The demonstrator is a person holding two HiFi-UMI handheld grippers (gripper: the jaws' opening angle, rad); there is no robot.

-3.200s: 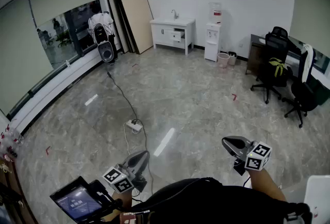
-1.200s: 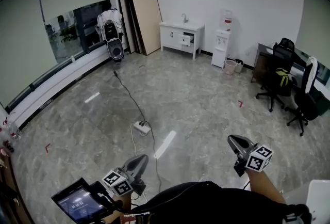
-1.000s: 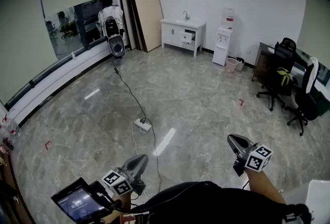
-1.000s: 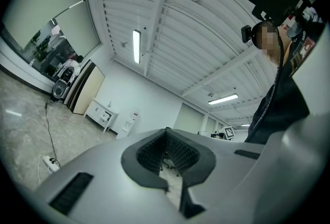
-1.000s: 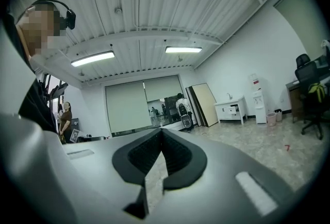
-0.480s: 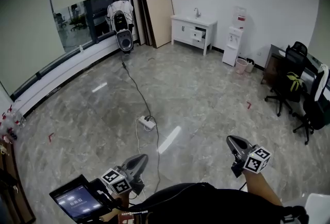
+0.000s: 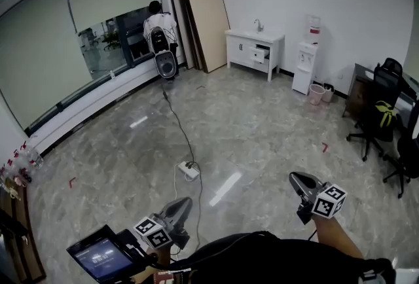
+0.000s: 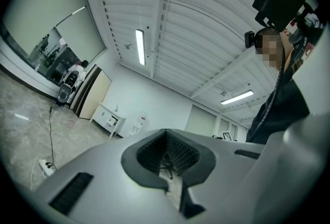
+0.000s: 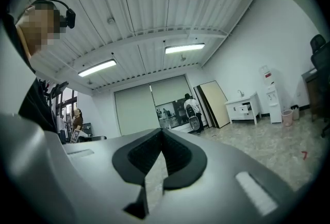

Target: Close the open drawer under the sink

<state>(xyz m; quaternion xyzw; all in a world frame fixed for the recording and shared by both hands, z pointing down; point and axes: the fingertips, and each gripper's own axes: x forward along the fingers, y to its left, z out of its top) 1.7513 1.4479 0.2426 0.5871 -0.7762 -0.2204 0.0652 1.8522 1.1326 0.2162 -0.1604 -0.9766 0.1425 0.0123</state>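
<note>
Right tool (image 7: 299, 180) pressed together, nothing between its jaws. Left tool (image 7: 184, 203) likewise closed and empty. Both sit low at the near edge of the head view, well apart from each other, pointing out across the floor (image 7: 262, 125).

Drawer (image 7: 261, 53): pulled out at the upper right of the white sink cabinet (image 7: 241, 48), which stands against the far wall. It is well apart from both tools, with most of the room between.

Around the cabinet:
- Left: tall boards (image 7: 208, 26) leaning on the wall.
- Right: water dispenser (image 7: 306, 67), then a small bin (image 7: 317, 94).
- Further right: black chairs (image 7: 374, 120) by a desk.

Window side: a person (image 7: 157, 21) stands facing the glass, with a speaker (image 7: 166, 67) on the floor just beside them.

In the way: a black cable (image 7: 181, 124) runs from the speaker across the floor to a white power strip (image 7: 190, 171). The strip lies ahead of the left tool, between it and the cabinet. A small red mark (image 7: 325, 146) shows on the floor ahead of the right tool.

Screen (image 7: 97, 258) sits just beside the left tool, at the bottom left corner.
</note>
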